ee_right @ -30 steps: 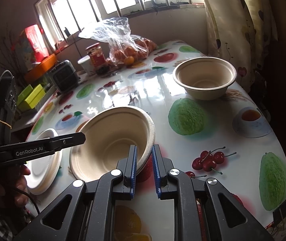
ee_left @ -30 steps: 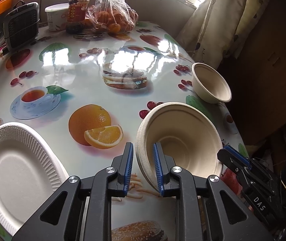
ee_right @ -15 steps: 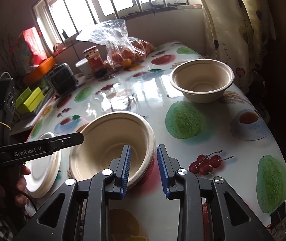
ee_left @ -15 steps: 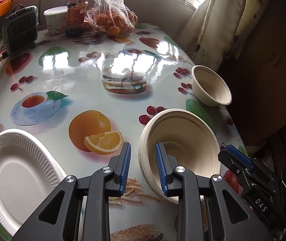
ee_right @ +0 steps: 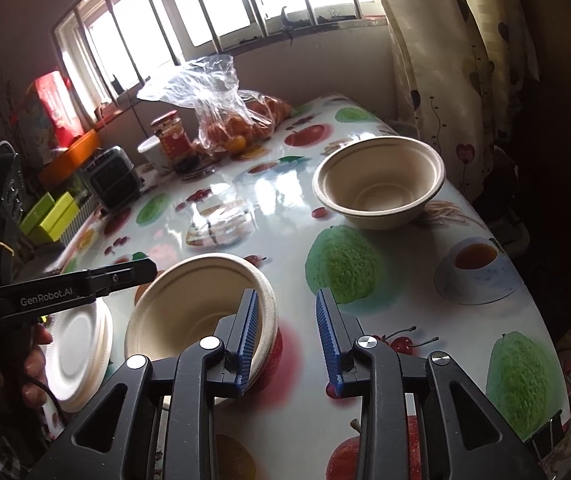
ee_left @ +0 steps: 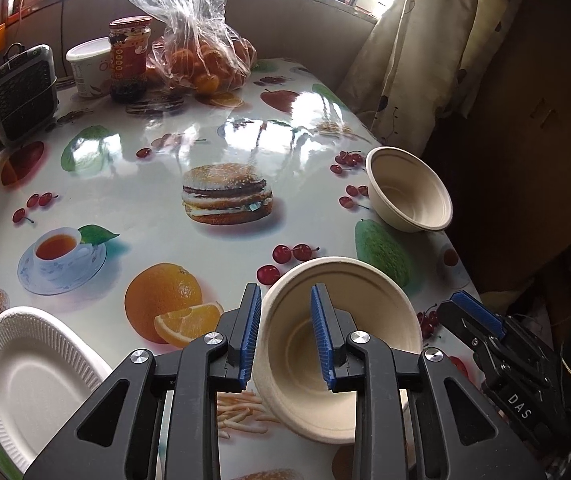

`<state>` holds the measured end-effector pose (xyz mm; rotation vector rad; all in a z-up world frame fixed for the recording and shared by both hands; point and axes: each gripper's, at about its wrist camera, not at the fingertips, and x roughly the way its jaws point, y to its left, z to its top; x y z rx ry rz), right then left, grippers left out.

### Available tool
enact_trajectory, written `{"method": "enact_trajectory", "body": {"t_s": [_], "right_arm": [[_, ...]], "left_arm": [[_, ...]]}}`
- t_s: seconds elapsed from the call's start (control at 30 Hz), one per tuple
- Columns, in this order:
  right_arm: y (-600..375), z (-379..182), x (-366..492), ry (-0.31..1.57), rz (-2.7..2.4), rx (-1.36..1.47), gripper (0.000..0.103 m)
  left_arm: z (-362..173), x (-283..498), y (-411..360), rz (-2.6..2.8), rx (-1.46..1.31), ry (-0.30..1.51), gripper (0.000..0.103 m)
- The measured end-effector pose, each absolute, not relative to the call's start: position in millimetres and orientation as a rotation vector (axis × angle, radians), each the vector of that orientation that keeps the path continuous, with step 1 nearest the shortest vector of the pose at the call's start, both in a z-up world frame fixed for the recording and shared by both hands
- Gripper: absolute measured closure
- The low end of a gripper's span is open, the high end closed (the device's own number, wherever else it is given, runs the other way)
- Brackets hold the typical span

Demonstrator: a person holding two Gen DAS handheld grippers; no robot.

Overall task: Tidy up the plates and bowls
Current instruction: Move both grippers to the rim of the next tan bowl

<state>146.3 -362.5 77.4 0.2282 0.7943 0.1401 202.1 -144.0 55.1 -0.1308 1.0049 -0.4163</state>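
Note:
A beige paper bowl (ee_left: 349,308) rests on the fruit-print table near its front edge; it also shows in the right wrist view (ee_right: 189,304). My left gripper (ee_left: 285,336) is open, its jaws straddling the bowl's left rim without pinching it. My right gripper (ee_right: 285,338) is open, its left finger at the bowl's right rim. A second beige bowl (ee_left: 407,194) stands near the table's right edge, also seen in the right wrist view (ee_right: 379,182). White paper plates (ee_left: 33,376) are stacked at the front left, also in the right wrist view (ee_right: 79,348).
At the far end stand a bag of oranges (ee_left: 201,56), a red-labelled jar (ee_left: 128,60), a white tub (ee_left: 87,66) and a small grey fan (ee_left: 23,92). A curtain (ee_left: 425,48) hangs beyond the right table edge (ee_left: 461,264).
Both grippers have opened and let go of the near bowl, which has settled flat on the table. Both have drawn back slightly.

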Motion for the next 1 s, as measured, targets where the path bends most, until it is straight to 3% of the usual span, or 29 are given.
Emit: {"method": "enact_trajectory", "body": {"t_s": [1.0], "right_arm": [[-460.5, 98.2, 204.7, 0.721, -0.068, 0.234, 0.073]], "left_arm": [[72.8, 284.9, -236.5, -0.493, -0.062, 0.986, 0.076]]}}
